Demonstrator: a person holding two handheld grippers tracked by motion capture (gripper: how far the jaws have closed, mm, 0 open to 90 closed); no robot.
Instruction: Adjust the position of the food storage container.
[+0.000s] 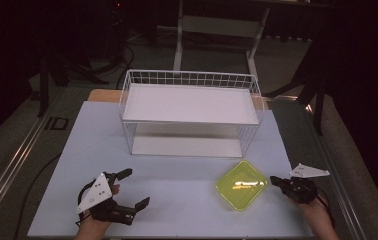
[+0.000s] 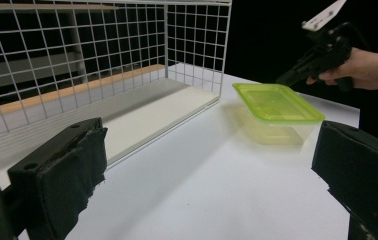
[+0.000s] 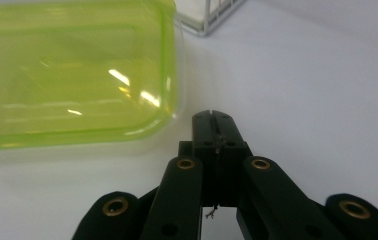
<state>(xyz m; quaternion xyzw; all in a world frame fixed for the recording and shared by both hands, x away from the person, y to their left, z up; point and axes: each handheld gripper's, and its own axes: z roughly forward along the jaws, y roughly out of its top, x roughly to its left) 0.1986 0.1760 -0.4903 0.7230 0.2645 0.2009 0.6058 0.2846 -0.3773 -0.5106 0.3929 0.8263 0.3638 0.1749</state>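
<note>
Jaws of the right gripper [image 1: 276, 180] are pressed together on nothing, lower right of the high view, just beside the translucent green lidded plastic container [image 1: 241, 184]. Left gripper [image 1: 134, 189], lower left, gapes wide, empty.

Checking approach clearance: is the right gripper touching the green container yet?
Apart. In the right gripper view the shut tips of the right gripper end short of the green container, with bare table between. The high view shows the same gap.
</note>
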